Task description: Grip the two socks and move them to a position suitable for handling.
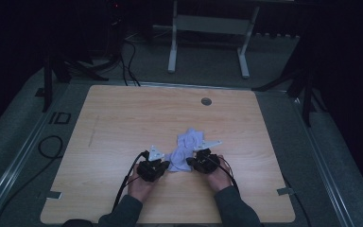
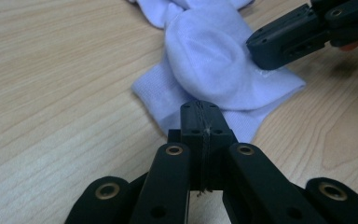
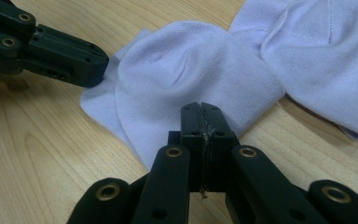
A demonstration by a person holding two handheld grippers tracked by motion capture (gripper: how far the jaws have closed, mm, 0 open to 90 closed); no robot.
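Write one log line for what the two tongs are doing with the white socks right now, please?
left tongs: shut on white sock edge | right tongs: shut on same sock's other edge | second sock: loose behind | table: wooden

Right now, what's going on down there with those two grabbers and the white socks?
Left gripper and right gripper: fingers shut, each pinching an edge of the white sock. Second sock bunched just behind. Table around them clear.
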